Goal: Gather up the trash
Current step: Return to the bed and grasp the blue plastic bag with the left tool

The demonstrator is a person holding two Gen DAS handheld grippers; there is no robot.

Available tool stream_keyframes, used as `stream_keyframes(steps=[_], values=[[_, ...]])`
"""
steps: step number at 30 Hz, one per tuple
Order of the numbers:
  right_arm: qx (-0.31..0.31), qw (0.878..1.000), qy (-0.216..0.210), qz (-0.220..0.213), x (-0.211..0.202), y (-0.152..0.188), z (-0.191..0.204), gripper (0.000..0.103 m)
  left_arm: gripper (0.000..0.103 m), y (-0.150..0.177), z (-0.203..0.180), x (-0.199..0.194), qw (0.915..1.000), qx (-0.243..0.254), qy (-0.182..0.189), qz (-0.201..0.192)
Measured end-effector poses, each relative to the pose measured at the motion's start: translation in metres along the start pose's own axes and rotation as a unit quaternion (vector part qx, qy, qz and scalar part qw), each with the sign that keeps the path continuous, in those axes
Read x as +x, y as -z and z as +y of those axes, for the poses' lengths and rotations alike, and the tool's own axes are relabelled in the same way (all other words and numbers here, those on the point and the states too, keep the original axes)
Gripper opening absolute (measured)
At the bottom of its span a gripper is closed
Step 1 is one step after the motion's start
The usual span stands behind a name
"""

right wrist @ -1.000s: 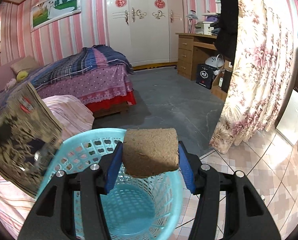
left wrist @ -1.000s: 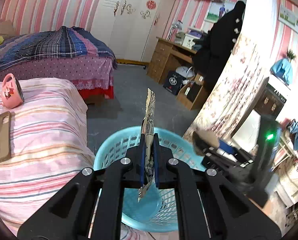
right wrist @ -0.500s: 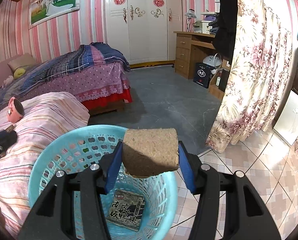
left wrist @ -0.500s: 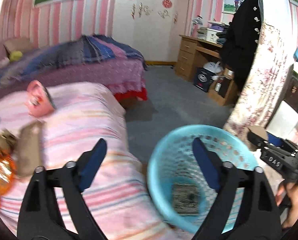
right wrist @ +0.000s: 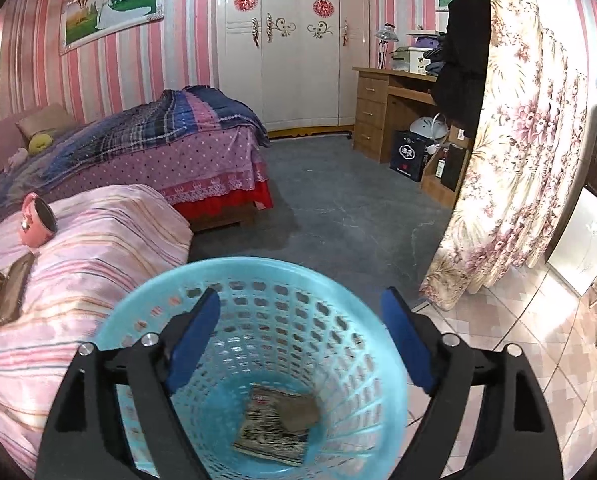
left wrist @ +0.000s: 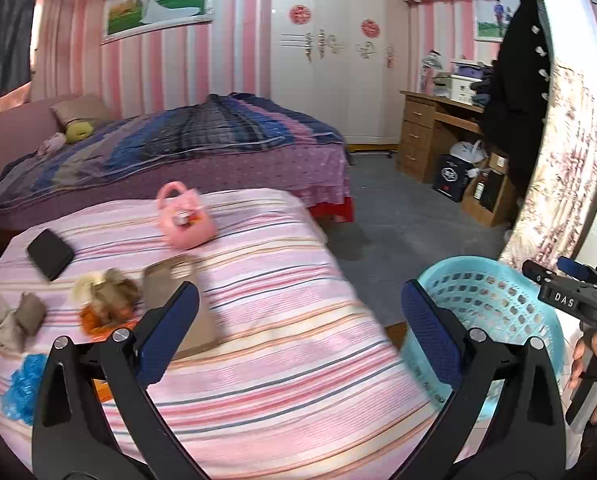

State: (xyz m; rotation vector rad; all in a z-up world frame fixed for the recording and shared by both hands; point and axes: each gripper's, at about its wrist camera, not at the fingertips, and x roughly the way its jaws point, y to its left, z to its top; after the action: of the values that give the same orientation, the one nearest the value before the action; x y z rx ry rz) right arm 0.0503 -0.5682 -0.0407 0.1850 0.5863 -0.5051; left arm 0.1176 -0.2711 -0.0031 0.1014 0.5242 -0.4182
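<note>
1. Right gripper (right wrist: 300,344): over blue basket (right wrist: 202,280), jaws opening, nothing between; printed wrapper (right wrist: 272,436) and brown wad (right wrist: 298,412) lying inside.
2. Left gripper (left wrist: 298,336): jaws opening, empty, aimed at bed (left wrist: 298,360), presumably for crumpled scraps (left wrist: 106,300).

Blue basket (right wrist: 254,280) mouth unobstructed, bed (left wrist: 298,360) just beside it — grey floor (right wrist: 338,208) beyond bare
</note>
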Motion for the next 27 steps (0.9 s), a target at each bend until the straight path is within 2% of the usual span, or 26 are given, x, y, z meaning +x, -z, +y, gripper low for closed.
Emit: stream_keyframes(steps=[2,5,12,14,20,27], values=[[-0.006,1.000,-0.003,-0.003,-0.002,-0.001,0.012,0.090,0.098,0.003,0.018,-0.008,0.9999,-0.006,-0.013,0.002],[-0.017,1.000,-0.013,-0.002,-0.005,-0.001,0.035,0.090,0.098,0.007,0.041,-0.019,0.9993,-0.011,-0.035,0.002],[-0.064,0.997,-0.042,-0.010,-0.017,0.003,0.103,0.090,0.098,0.023,0.120,-0.045,0.9937,-0.023,-0.110,-0.001],[-0.081,0.995,-0.049,-0.012,-0.020,0.005,0.124,0.090,0.098,0.031,0.150,-0.049,0.9909,-0.041,-0.128,0.004],[-0.109,0.992,-0.069,-0.004,-0.022,0.014,0.170,0.091,0.098,0.066,0.216,-0.045,0.9828,-0.088,-0.157,0.039],[-0.115,0.989,-0.096,-0.003,-0.027,0.024,0.215,0.091,0.098,0.094,0.254,-0.036,0.9787,-0.097,-0.161,0.082]])
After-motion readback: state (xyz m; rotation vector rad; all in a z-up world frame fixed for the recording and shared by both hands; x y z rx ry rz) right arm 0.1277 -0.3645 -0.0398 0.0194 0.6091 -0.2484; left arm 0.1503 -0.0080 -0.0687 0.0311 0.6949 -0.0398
